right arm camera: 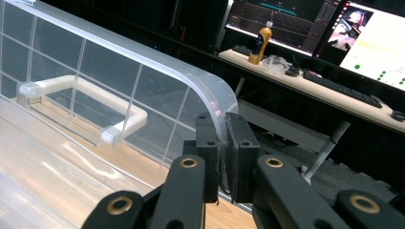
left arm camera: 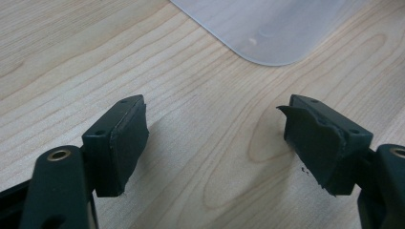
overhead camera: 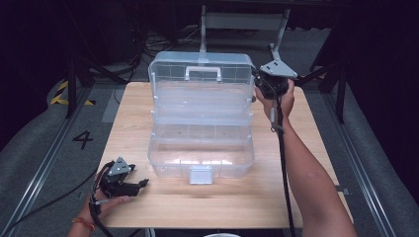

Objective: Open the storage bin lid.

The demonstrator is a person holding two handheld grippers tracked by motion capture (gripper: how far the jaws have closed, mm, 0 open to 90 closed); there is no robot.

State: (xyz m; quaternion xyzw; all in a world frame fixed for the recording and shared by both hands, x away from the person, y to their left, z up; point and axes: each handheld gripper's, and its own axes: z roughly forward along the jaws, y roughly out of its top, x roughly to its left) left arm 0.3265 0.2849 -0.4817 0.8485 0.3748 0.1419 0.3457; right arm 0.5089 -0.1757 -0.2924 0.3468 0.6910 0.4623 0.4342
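Right tool (right arm camera: 223, 143) clamped on lid edge (right arm camera: 217, 95); bare table (overhead camera: 316, 148) alongside.

High view overhead, table (overhead camera: 148, 207) whole, gripper views close, sharing perhaps box (overhead camera: 200, 118) corner.

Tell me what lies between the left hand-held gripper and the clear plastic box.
Bare wooden table. In the high view, nothing lies between the open left hand-held gripper and the clear plastic box; the left gripper view agrees.

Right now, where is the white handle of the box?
In the high view, the white handle sits on the raised lid at the table's far side, left of the right hand-held gripper.
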